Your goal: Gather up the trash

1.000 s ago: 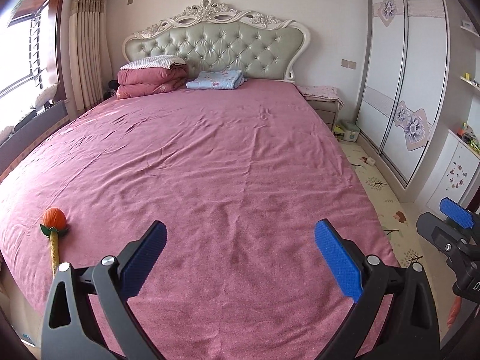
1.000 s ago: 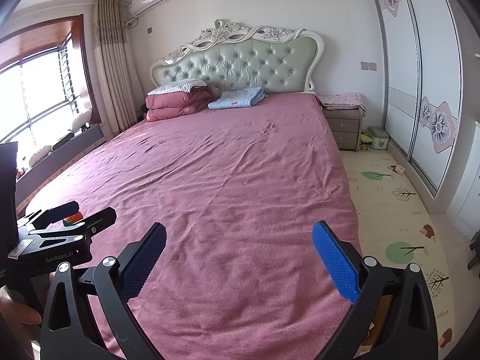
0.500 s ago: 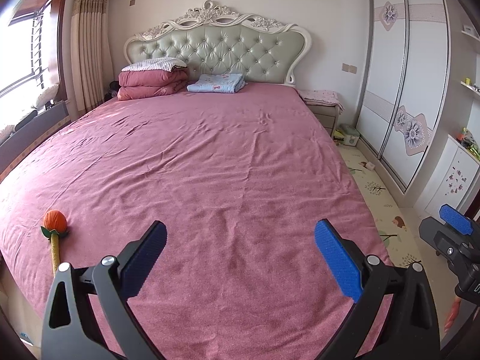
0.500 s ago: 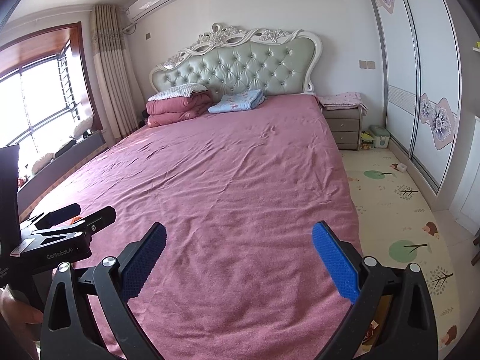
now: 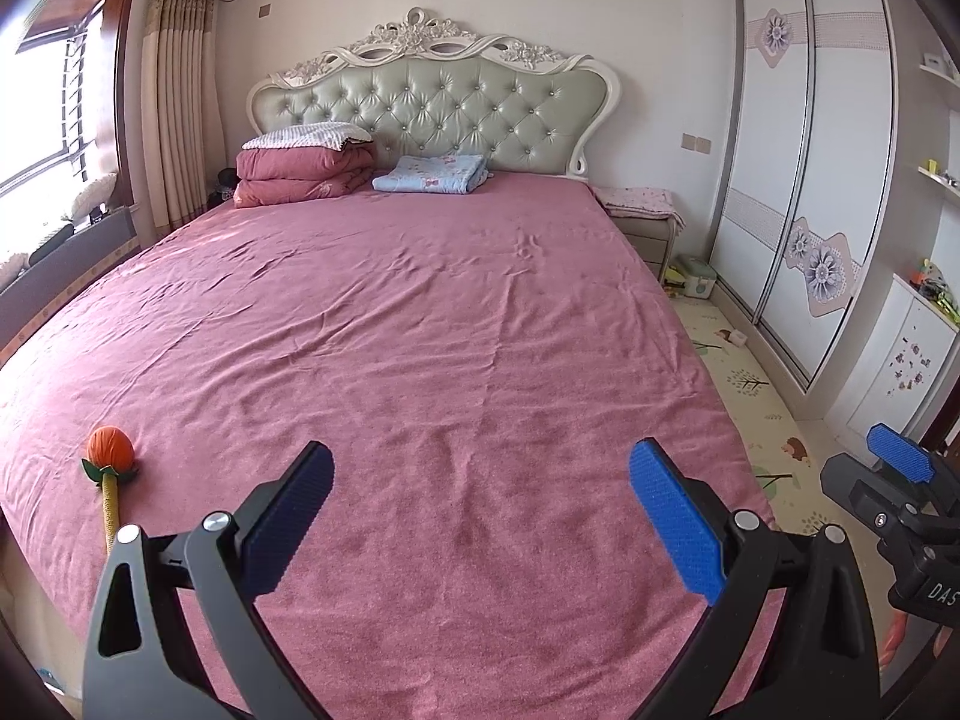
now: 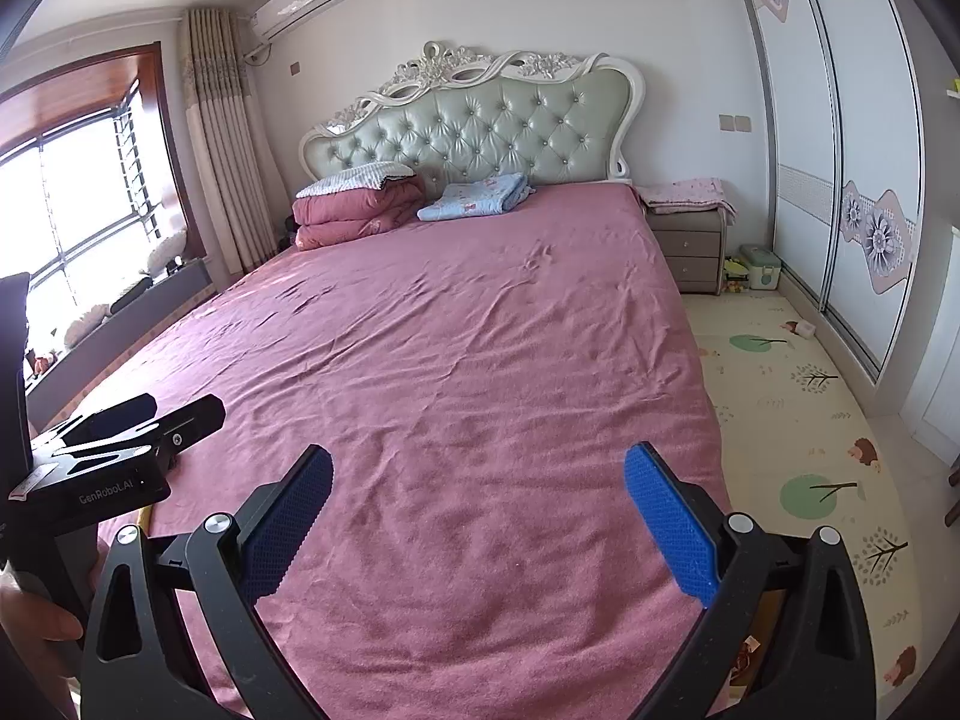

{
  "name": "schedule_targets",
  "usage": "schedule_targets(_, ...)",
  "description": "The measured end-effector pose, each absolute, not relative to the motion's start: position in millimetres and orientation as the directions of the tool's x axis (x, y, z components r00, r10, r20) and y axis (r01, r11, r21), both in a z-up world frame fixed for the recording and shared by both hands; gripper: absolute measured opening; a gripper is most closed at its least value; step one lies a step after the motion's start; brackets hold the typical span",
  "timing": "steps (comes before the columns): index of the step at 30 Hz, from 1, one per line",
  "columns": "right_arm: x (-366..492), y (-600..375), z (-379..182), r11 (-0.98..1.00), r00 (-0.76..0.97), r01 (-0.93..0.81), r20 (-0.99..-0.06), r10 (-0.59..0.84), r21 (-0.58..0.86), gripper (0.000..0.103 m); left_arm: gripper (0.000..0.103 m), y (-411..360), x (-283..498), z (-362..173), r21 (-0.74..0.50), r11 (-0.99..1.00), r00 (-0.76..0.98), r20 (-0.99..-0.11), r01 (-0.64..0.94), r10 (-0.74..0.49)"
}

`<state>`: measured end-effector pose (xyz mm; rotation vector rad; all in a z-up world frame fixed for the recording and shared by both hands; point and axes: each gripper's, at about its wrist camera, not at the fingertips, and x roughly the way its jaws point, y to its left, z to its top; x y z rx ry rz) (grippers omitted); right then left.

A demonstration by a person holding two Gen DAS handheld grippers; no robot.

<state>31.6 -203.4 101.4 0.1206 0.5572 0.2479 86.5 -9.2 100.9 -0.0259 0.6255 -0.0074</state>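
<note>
My left gripper (image 5: 480, 504) is open and empty, held above the foot of a large bed with a pink cover (image 5: 420, 330). My right gripper (image 6: 477, 507) is open and empty too, above the same end of the bed (image 6: 468, 348). An orange plush toy on a yellow stick (image 5: 108, 462) lies on the cover at the left edge, left of my left gripper. A small white item (image 5: 733, 336) lies on the floor mat by the wardrobe; it also shows in the right wrist view (image 6: 801, 328). The right gripper shows at the left view's right edge (image 5: 900, 468).
Folded pink quilts (image 5: 300, 171) and a folded blue blanket (image 5: 432, 174) lie by the headboard. A nightstand (image 6: 690, 252) and a green-white box (image 6: 759, 267) stand right of the bed. Sliding wardrobes (image 5: 804, 180) line the right wall. A patterned mat (image 6: 798, 420) covers the floor.
Both views have tilted up and pulled back slightly, so the headboard sits lower in the frames. Both grippers stay open and empty.
</note>
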Motion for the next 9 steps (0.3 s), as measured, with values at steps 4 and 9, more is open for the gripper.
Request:
schedule_targets(4, 32.1, -202.2, 101.1, 0.963, 0.817, -0.201, -0.513, 0.265, 0.177, 0.094, 0.099, -7.2, 86.5, 99.9, -0.042, 0.999, 0.804, -0.594, -0.014, -0.014)
schedule_targets(9, 33.3, -201.7, 98.9, 0.963, 0.811, -0.205, -0.52, 0.268, 0.176, 0.094, 0.099, -7.1, 85.0, 99.6, -0.04, 0.999, 0.802, -0.597, -0.014, -0.013)
